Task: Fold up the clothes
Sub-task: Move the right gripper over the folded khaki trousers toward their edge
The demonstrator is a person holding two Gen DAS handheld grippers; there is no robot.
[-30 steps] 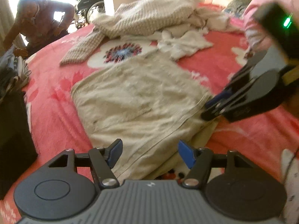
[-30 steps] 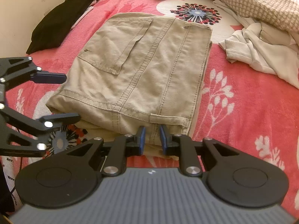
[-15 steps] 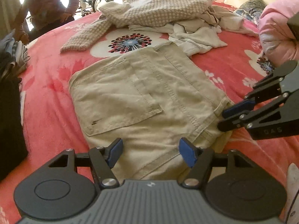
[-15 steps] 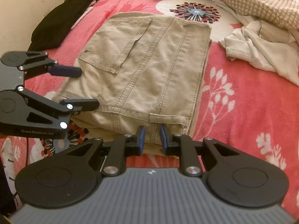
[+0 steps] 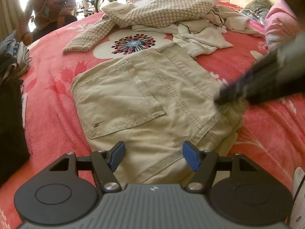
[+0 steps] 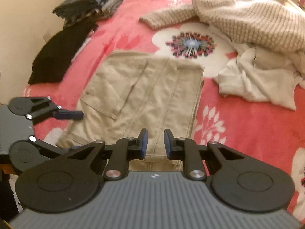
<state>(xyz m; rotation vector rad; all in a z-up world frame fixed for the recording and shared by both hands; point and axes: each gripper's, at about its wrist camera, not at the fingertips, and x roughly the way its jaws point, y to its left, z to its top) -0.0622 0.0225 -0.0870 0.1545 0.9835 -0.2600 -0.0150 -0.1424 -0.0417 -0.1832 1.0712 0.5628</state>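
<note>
Since half a second ago your right gripper (image 6: 155, 142) has let go of the waistband corner it was pinching and lifted back: its blue pads (image 6: 143, 141) now stand a little apart with nothing between them, hovering over the near edge of the folded khaki trousers (image 6: 144, 99). Your left gripper (image 5: 153, 157) has barely shifted; its pads (image 5: 117, 155) are spread wide, empty, poised just above the near hem of the same trousers (image 5: 144, 103).

Ahead of both sets of fingers the trousers lie flat on the pink floral blanket (image 5: 53, 103), folded into a rough rectangle with the back pocket (image 5: 118, 103) facing up. In the left view, your right gripper (image 5: 247, 89) shows as a dark blur at the belt-loop corner to the right of the fingers; it is too smeared to tell whether it brushes the cloth.

Farther out, beyond the trousers, wait a white garment (image 6: 253, 84) and a checked knit sweater (image 5: 152, 9), both unfolded. Left of the fingers sit a flat black garment (image 6: 63, 53) and a stack of dark folded clothes (image 6: 91, 3).

Watch the loose under-layer poking out at the near right corner: if you drag a finger across it while pulling away, the fold will slide open. A one-sided grab at the thick waistband would also skew the stack, since the layers are stiff and only resting on each other.
</note>
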